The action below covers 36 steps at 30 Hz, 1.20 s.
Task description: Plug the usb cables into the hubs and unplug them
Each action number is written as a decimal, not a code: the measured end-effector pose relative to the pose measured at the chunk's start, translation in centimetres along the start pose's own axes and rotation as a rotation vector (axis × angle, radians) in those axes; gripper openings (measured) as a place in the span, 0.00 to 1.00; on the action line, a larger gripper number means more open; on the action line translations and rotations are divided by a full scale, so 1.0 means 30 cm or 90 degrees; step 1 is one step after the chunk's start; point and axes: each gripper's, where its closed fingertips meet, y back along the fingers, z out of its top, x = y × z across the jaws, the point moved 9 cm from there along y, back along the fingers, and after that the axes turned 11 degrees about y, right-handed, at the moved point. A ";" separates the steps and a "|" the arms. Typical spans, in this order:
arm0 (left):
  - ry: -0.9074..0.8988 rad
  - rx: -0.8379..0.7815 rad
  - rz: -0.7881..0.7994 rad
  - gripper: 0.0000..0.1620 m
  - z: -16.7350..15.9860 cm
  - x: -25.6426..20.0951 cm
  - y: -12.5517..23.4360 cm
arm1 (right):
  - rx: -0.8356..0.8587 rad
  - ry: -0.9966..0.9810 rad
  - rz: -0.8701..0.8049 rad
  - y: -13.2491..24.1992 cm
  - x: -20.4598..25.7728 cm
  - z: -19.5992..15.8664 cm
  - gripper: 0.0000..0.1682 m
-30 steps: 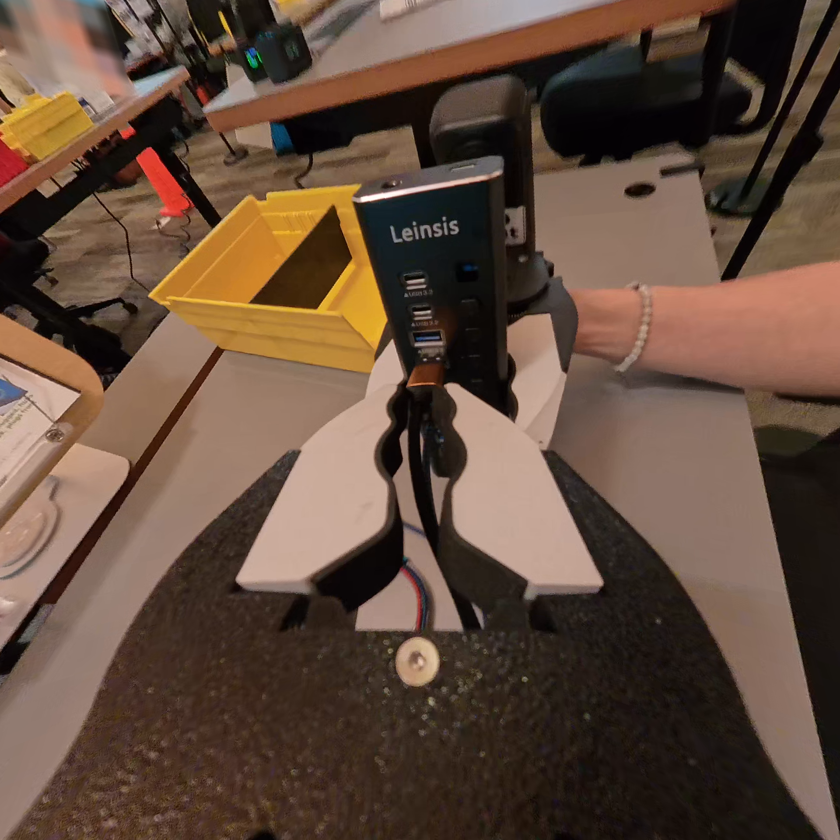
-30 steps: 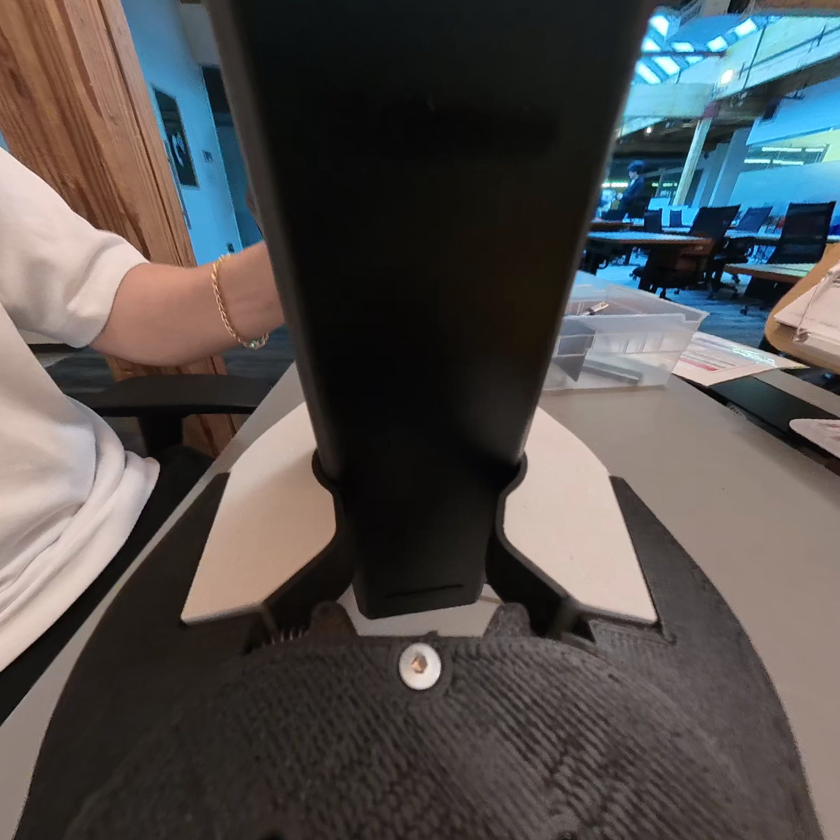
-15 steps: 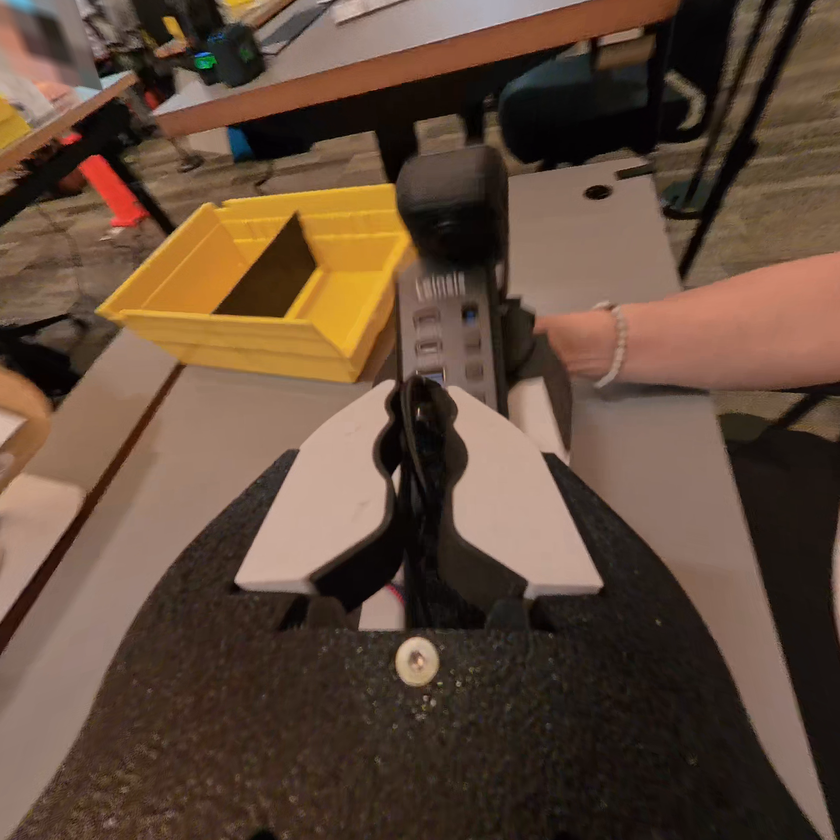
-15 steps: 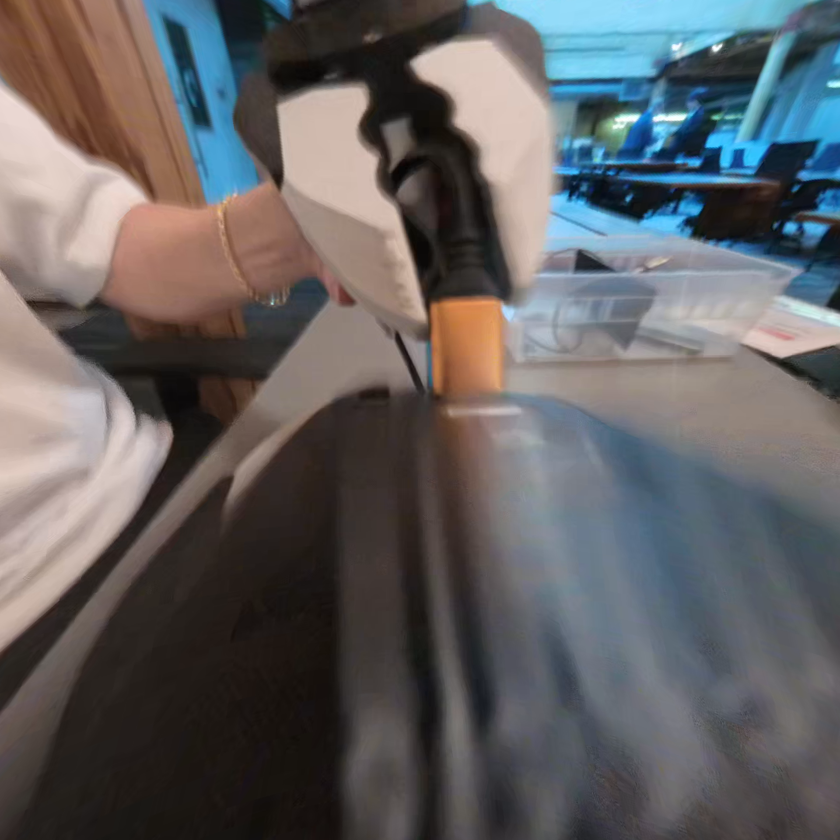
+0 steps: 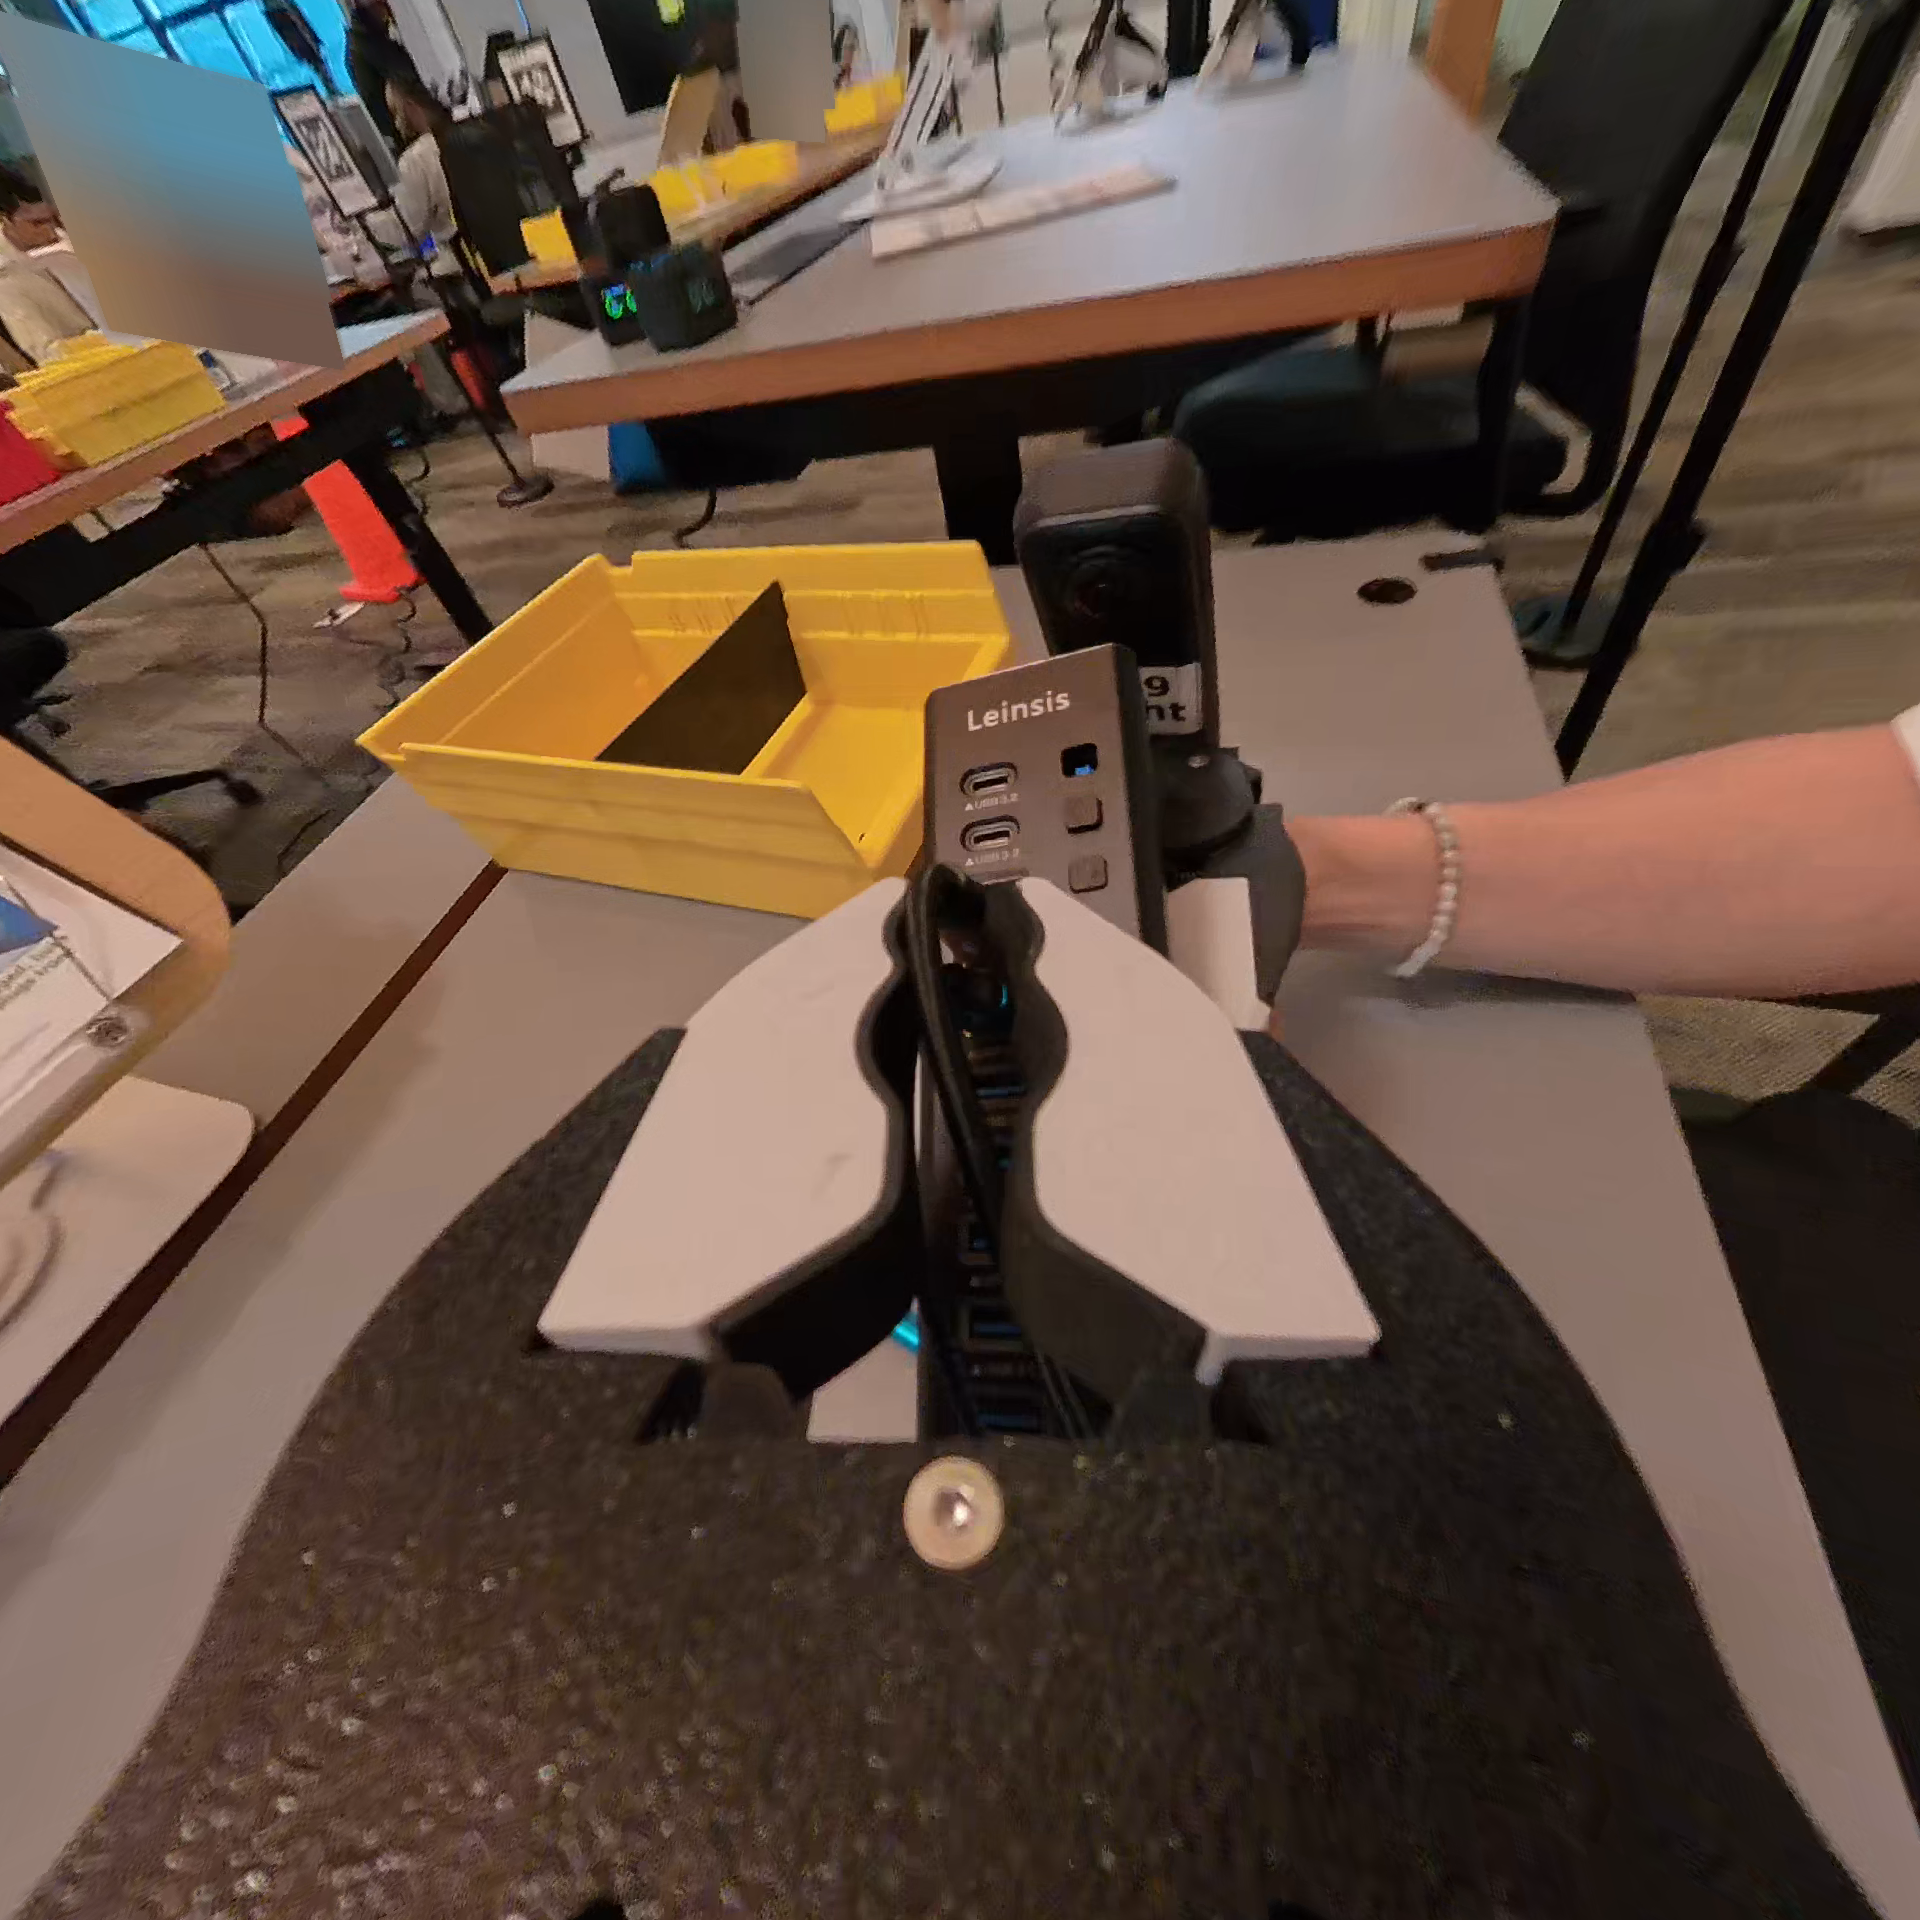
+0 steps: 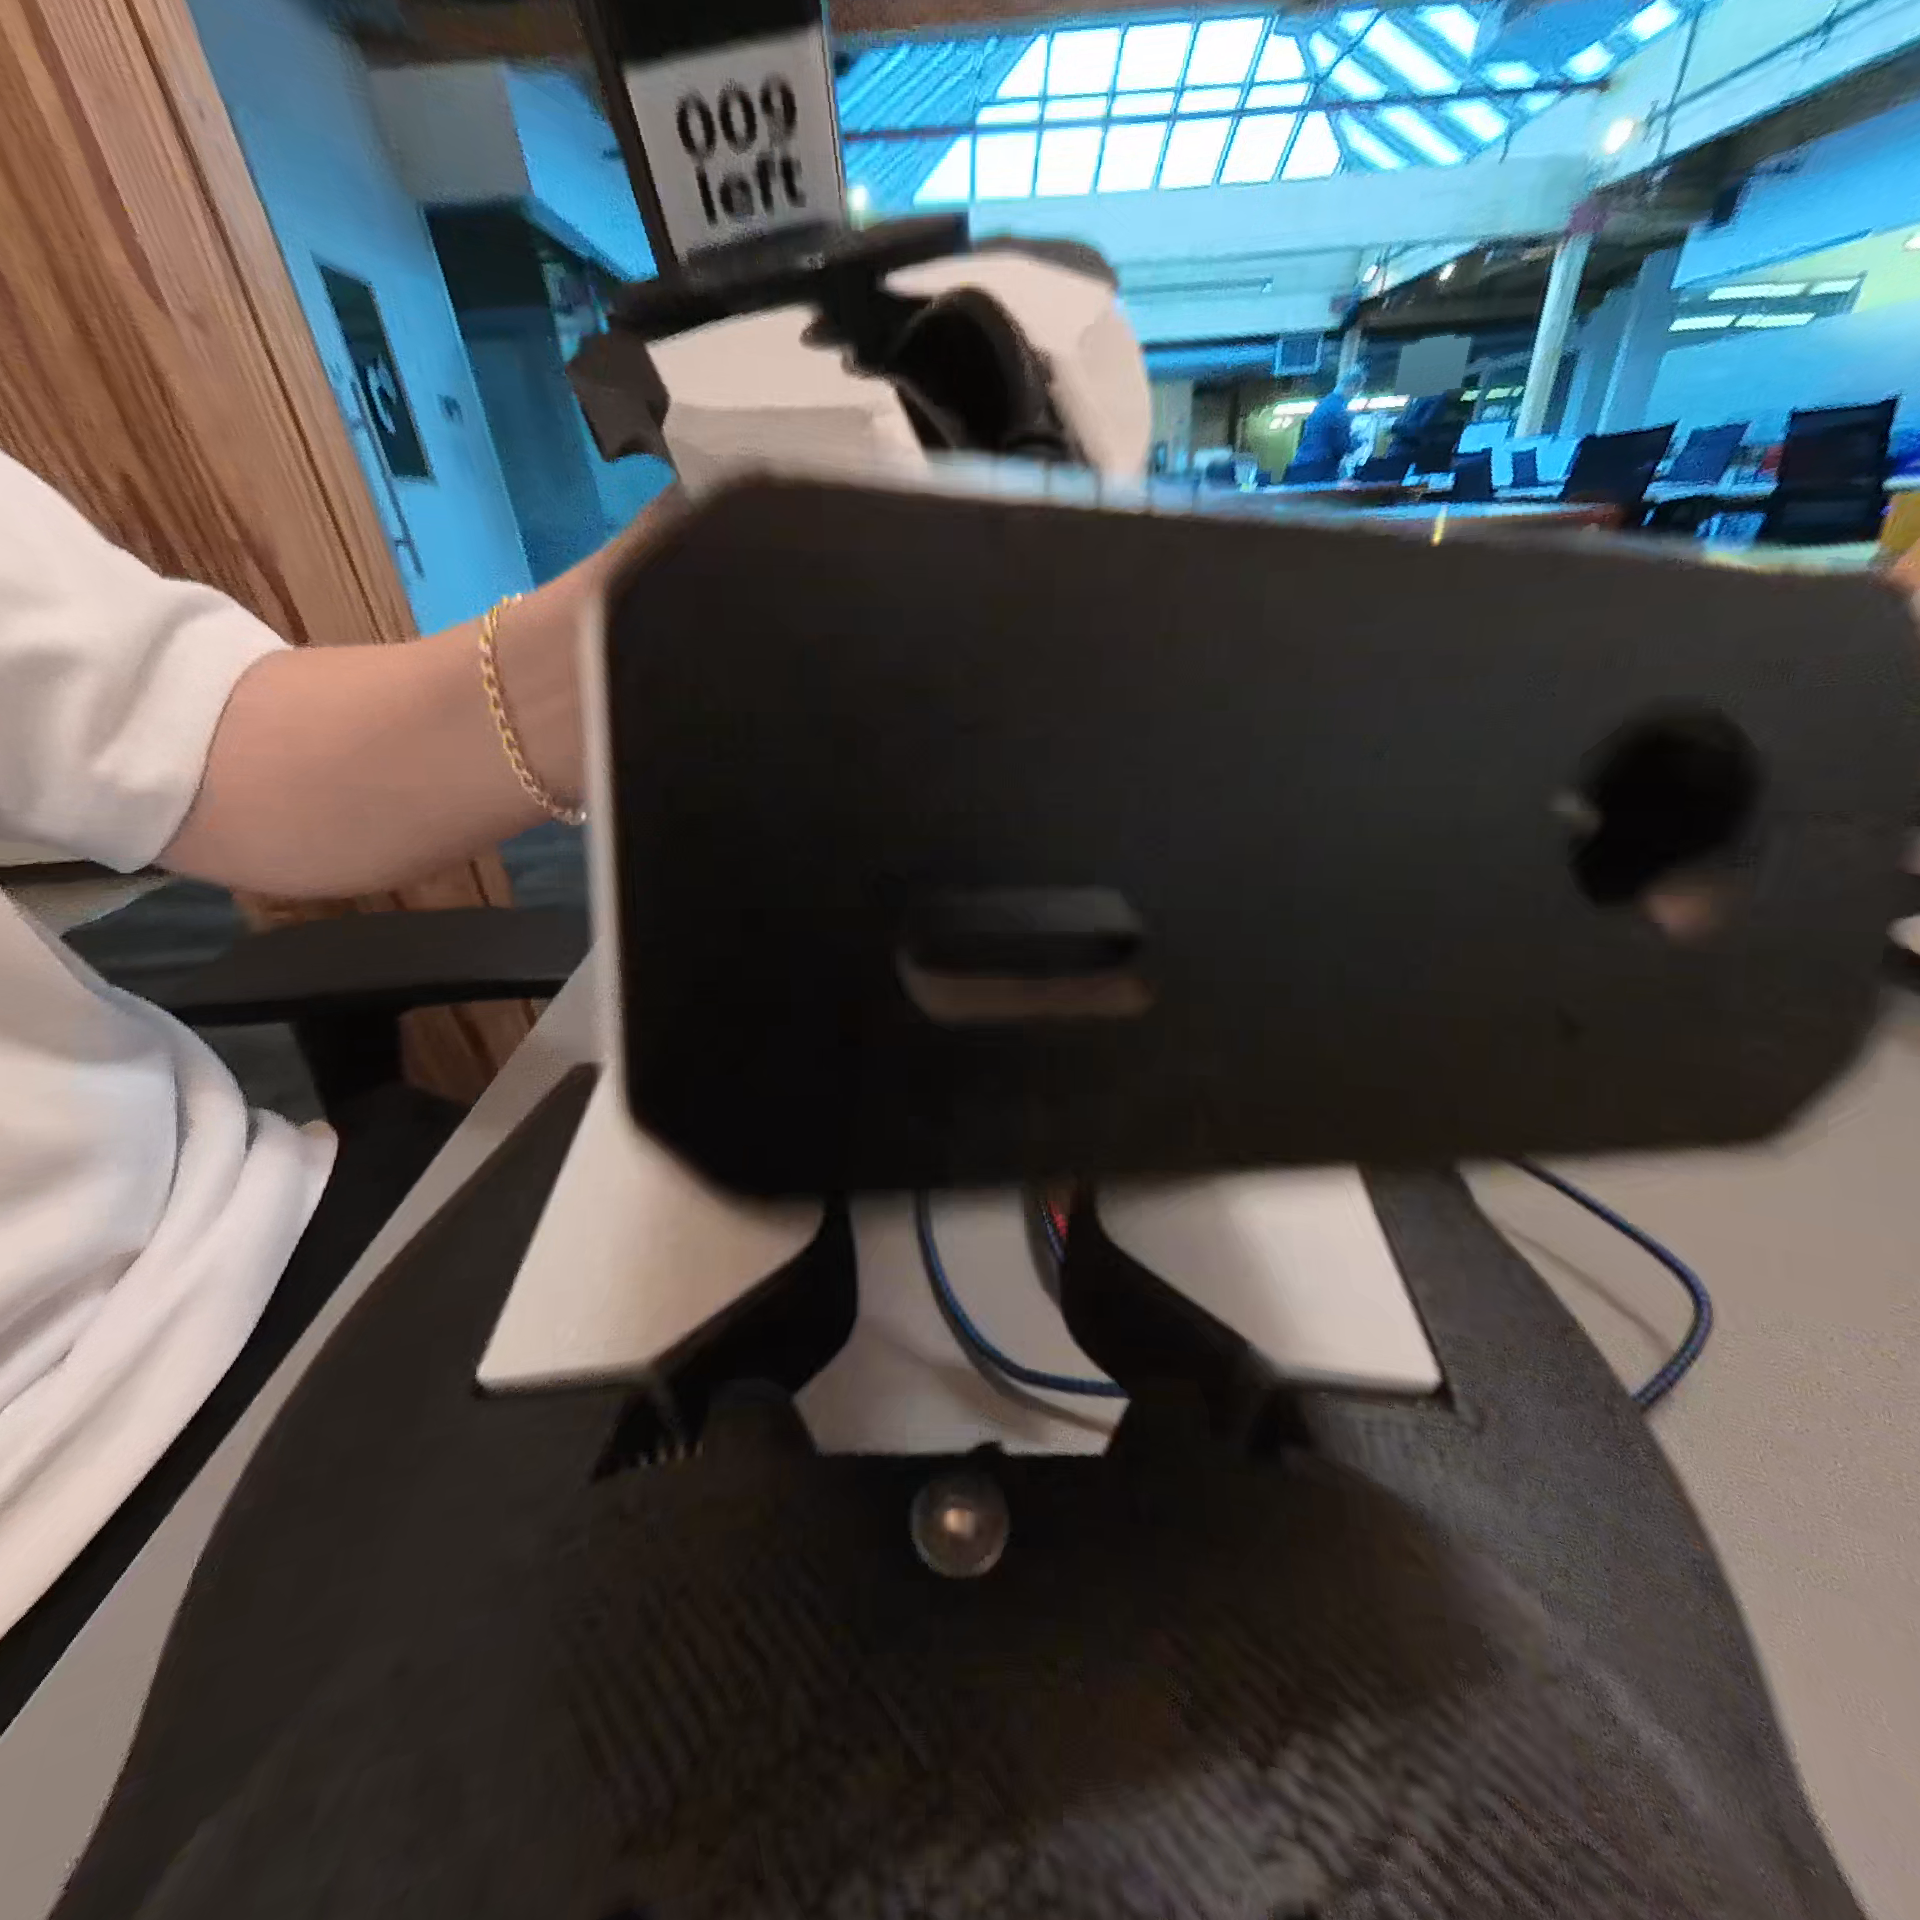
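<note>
A dark USB hub (image 5: 1039, 790) with a row of ports runs from the right gripper (image 5: 1221, 930) toward me and under my left gripper (image 5: 961, 909). The left gripper is shut on a black USB cable (image 5: 940, 1049) near its plug. The plug's tip is hidden by the fingers, so I cannot tell whether it sits in a port. In the right wrist view the hub's end face (image 6: 1247, 831) fills the middle, clamped between the right gripper's fingers (image 6: 623, 1278). The left gripper (image 6: 935, 384) shows just beyond the hub.
A yellow bin (image 5: 623, 748) with a black divider stands on the grey table (image 5: 1455, 1143) at the far left. A blue braided cable (image 6: 1673, 1330) lies on the table at the right. The person's forearm (image 5: 1610, 873) reaches in from the right. Other desks and chairs stand behind.
The hub has tipped from upright to lying along the left gripper's line, its end now facing the right camera. The orange plug, seen at a port before, is now hidden.
</note>
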 end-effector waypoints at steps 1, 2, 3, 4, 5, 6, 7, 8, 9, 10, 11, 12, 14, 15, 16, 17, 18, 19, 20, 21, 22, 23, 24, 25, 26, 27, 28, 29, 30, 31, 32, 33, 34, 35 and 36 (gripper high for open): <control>0.011 -0.014 -0.011 0.08 -0.006 0.005 0.009 | -0.009 0.001 -0.001 -0.007 0.001 0.002 0.30; 0.020 -0.025 -0.020 0.08 -0.011 0.010 0.018 | -0.023 -0.004 0.010 -0.014 0.004 0.006 0.33; 0.027 -0.034 -0.024 0.08 -0.016 0.015 0.024 | -0.031 -0.009 0.017 -0.021 0.006 0.010 0.34; 0.034 -0.041 -0.025 0.08 -0.022 0.021 0.027 | -0.034 -0.009 0.021 -0.025 0.009 0.012 0.34; 0.040 -0.043 -0.027 0.08 -0.028 0.024 0.027 | -0.037 -0.013 0.022 -0.031 0.010 0.015 0.38; 0.037 -0.047 -0.035 0.07 -0.031 0.022 0.025 | -0.064 -0.035 0.017 -0.006 0.008 0.029 0.44; 0.027 -0.051 -0.044 0.07 -0.032 0.016 0.021 | -0.102 -0.063 0.002 -0.003 -0.003 0.036 0.47; 0.018 -0.049 -0.047 0.06 -0.033 0.010 0.018 | -0.140 -0.094 -0.016 0.007 -0.018 0.040 0.45; 0.015 -0.044 -0.048 0.06 -0.035 0.007 0.014 | -0.168 -0.114 -0.032 0.020 -0.031 0.040 0.42; 0.014 -0.043 -0.050 0.06 -0.038 0.004 0.010 | -0.180 -0.115 -0.032 0.031 -0.035 0.037 0.42; 0.014 -0.044 -0.053 0.05 -0.041 0.002 0.006 | -0.175 -0.101 -0.029 0.037 -0.033 0.037 0.42; 0.019 -0.046 -0.060 0.05 -0.045 0.001 0.004 | -0.160 -0.072 -0.035 0.039 -0.028 0.040 0.41; 0.032 -0.063 -0.081 0.06 -0.049 0.001 0.006 | -0.145 -0.007 -0.057 0.045 -0.021 0.053 0.40; 0.030 -0.067 -0.079 0.06 -0.051 0.000 0.007 | -0.143 0.012 -0.067 0.049 -0.019 0.059 0.40; 0.022 -0.065 -0.074 0.06 -0.053 -0.003 0.008 | -0.139 0.019 -0.066 0.054 -0.019 0.065 0.40; 0.010 -0.060 -0.063 0.05 -0.056 -0.006 0.008 | -0.133 0.024 -0.070 0.057 -0.019 0.068 0.40; -0.007 -0.054 -0.046 0.05 -0.059 -0.008 0.008 | -0.123 0.032 -0.083 0.059 -0.020 0.071 0.40; -0.028 -0.048 -0.028 0.05 -0.062 -0.010 0.007 | -0.111 0.042 -0.095 0.061 -0.021 0.075 0.40; -0.051 -0.043 -0.008 0.04 -0.066 -0.012 0.008 | -0.098 0.049 -0.106 0.061 -0.024 0.079 0.40; -0.072 -0.040 0.016 0.05 -0.068 -0.014 0.010 | -0.078 0.054 -0.120 0.061 -0.028 0.084 0.39; -0.090 -0.043 0.041 0.07 -0.067 -0.015 0.014 | -0.051 0.063 -0.134 0.061 -0.033 0.088 0.39; -0.104 -0.052 0.066 0.09 -0.063 -0.016 0.021 | -0.024 0.077 -0.149 0.064 -0.037 0.091 0.39; -0.115 -0.063 0.088 0.11 -0.058 -0.017 0.030 | 0.000 0.092 -0.165 0.068 -0.041 0.094 0.39; -0.122 -0.072 0.103 0.14 -0.053 -0.019 0.040 | 0.024 0.105 -0.179 0.074 -0.046 0.098 0.39; -0.125 -0.075 0.114 0.16 -0.049 -0.021 0.051 | 0.044 0.117 -0.193 0.082 -0.049 0.104 0.39; -0.124 -0.071 0.121 0.18 -0.047 -0.022 0.064 | 0.056 0.130 -0.203 0.091 -0.050 0.111 0.39; -0.118 -0.064 0.126 0.19 -0.048 -0.023 0.079 | 0.063 0.141 -0.212 0.101 -0.051 0.120 0.39; -0.111 -0.058 0.130 0.20 -0.050 -0.023 0.097 | 0.069 0.146 -0.220 0.112 -0.054 0.132 0.38; -0.104 -0.054 0.130 0.21 -0.056 -0.022 0.117 | 0.073 0.150 -0.229 0.126 -0.055 0.144 0.38; -0.094 -0.052 0.130 0.21 -0.066 -0.021 0.138 | 0.078 0.154 -0.239 0.142 -0.058 0.158 0.38; -0.081 -0.050 0.132 0.21 -0.080 -0.018 0.159 | 0.080 0.158 -0.255 0.161 -0.064 0.172 0.38; -0.068 -0.047 0.136 0.21 -0.099 -0.016 0.180 | 0.082 0.161 -0.269 0.184 -0.069 0.188 0.38; -0.057 -0.042 0.143 0.21 -0.124 -0.013 0.200 | 0.085 0.162 -0.284 0.209 -0.073 0.206 0.38; -0.045 -0.037 0.151 0.21 -0.155 -0.010 0.219 | 0.088 0.166 -0.309 0.234 -0.076 0.228 0.38; -0.031 -0.033 0.159 0.21 -0.190 -0.007 0.236 | 0.093 0.174 -0.334 0.259 -0.077 0.250 0.38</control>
